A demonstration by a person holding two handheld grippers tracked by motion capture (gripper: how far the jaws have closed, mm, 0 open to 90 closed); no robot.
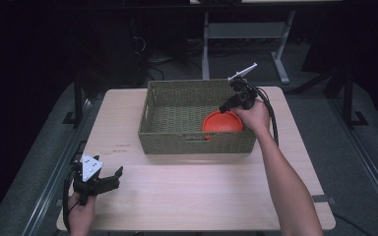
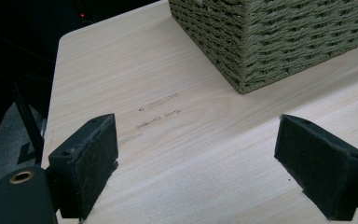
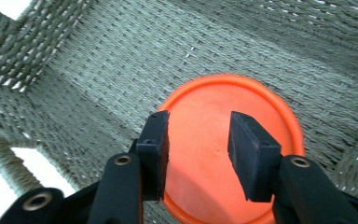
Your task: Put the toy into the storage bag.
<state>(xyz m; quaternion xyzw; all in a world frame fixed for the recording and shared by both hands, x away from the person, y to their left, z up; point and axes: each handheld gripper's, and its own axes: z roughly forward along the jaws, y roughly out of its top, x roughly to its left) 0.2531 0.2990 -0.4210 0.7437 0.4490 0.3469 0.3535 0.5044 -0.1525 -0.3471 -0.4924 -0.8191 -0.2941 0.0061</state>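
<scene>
An orange round lid-like disc (image 1: 221, 123) lies flat on the floor of a green woven basket (image 1: 197, 142), near its front right corner. My right gripper (image 1: 225, 107) hangs over the basket's right side and points down at the disc. In the right gripper view the disc (image 3: 223, 93) lies beneath my right gripper (image 3: 198, 140), whose jaws stand apart with nothing between them. My left gripper (image 1: 117, 176) rests low over the table's front left corner, open and empty. Ahead of my left gripper (image 2: 198, 158) lies bare wood, with the basket's corner (image 2: 279, 42) farther off.
The light wooden table (image 1: 197, 191) has free room in front of the basket and to its left. Faint pencil marks (image 2: 161, 100) lie on the wood left of the basket. The basket's woven wall has a handle slot (image 3: 28, 161). Dark floor and desk legs (image 1: 205, 44) lie beyond the table.
</scene>
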